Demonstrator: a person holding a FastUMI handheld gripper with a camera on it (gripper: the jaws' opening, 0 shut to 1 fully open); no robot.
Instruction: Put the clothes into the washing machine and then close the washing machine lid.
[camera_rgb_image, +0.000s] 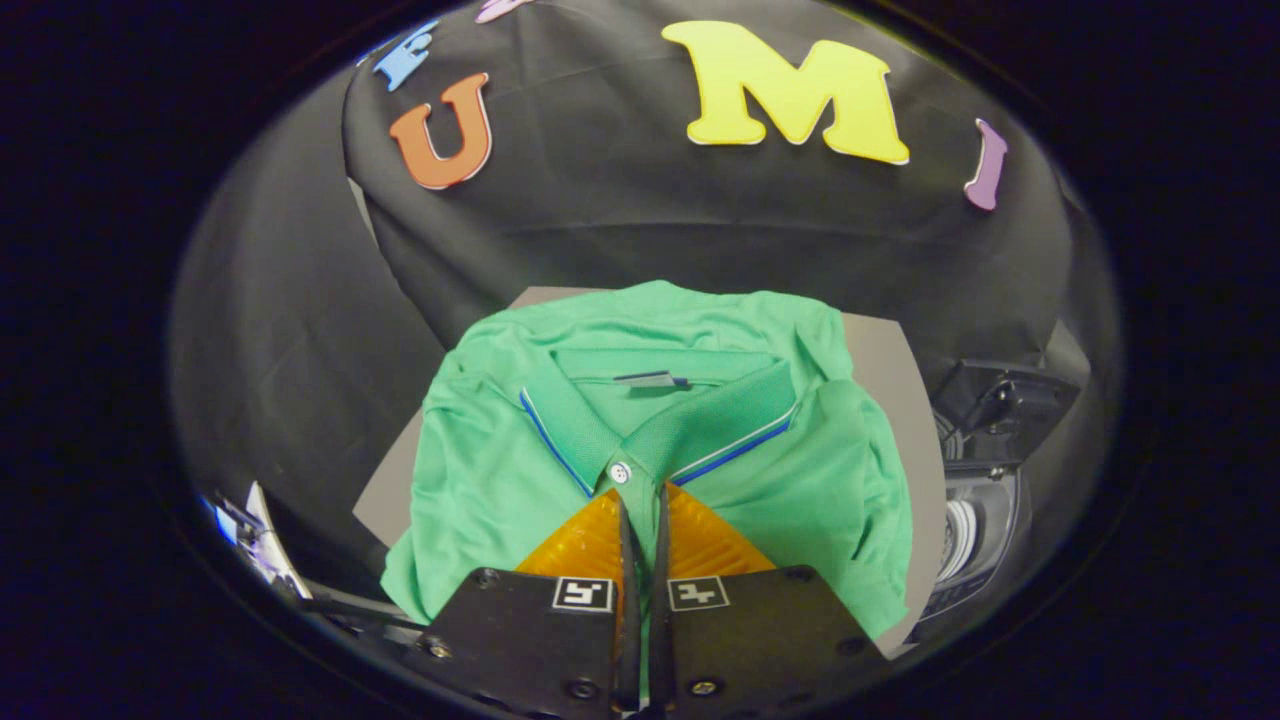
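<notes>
In the gripper view, we see our tool lowered over a folded green polo shirt, its two fingers drawn nearly together with only a thin slit left between them. A narrow strip of green cloth shows in that slit, right at the shirt's placket, just below the white button at the base of the collar. We cannot tell whether both fingers actually press on the fabric or merely lie over it.

The shirt lies flat on a grey tabletop, collar towards the far side, with blue and white trim running along the collar edges and a small tag inside the neck. The shirt covers most of the grey surface, whose bare parts show to the shirt's right and at its near left corner.

Beyond the shirt hangs the black cloth of the booth's wall. To the right of the tabletop, close beside its edge, we see a dark machine with a round opening, which we take to be the washing machine; whether its lid is up is too unclear to say.
</notes>
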